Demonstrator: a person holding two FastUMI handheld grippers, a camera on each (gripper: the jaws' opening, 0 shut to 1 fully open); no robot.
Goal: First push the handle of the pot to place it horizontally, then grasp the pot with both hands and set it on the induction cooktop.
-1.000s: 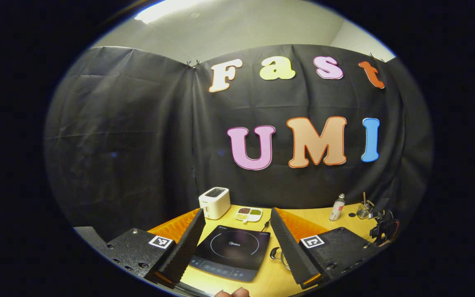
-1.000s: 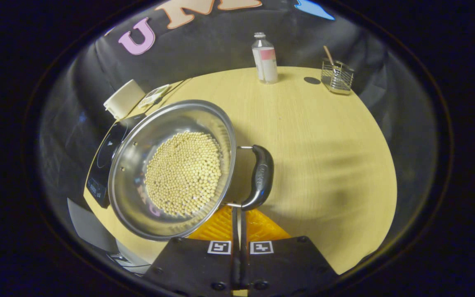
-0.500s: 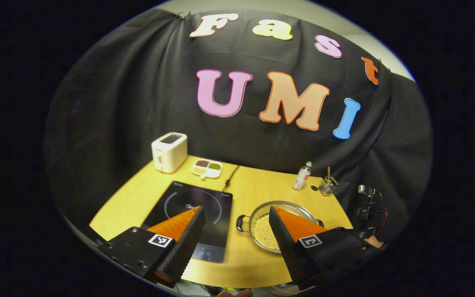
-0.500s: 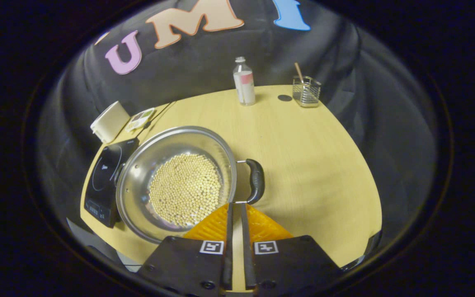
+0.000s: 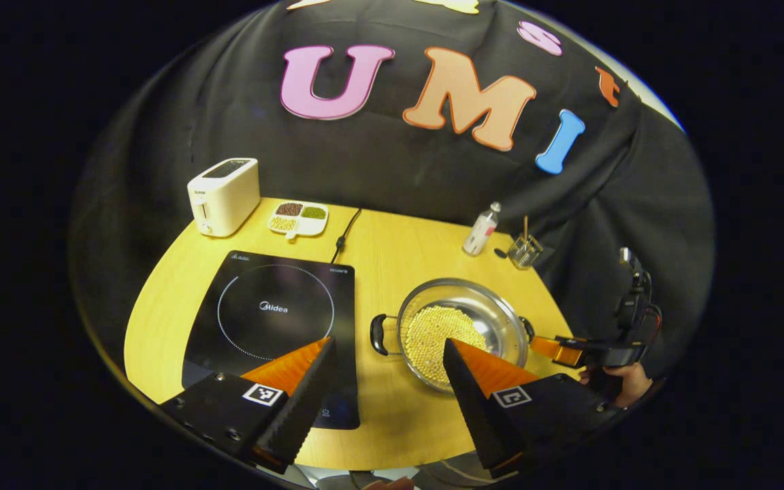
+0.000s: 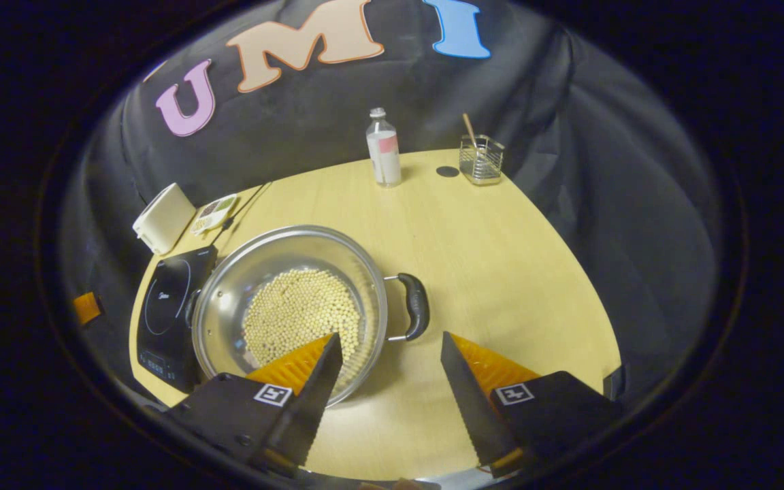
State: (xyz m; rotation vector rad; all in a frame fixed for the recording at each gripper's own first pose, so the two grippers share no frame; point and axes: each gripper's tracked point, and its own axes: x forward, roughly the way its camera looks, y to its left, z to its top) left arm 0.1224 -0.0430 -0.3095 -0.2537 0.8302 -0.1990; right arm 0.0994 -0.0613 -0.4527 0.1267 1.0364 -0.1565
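pot [image 6: 290,309] of pale beads sits on the table [image 6: 501,258], beyond the right gripper [image 6: 389,384], whose fingers are spread wide and hold nothing. its near handle [image 6: 416,306] lies just ahead of the gap between them. cooktop [image 5: 269,323] lies ahead of the left gripper [image 5: 386,388], partly under its left finger; those fingers are also wide apart and empty, the pot just beyond the right one. in the left gripper view, the right gripper, held by a hand [image 5: 627,382], is beside the pot's far handle [image 5: 527,329].
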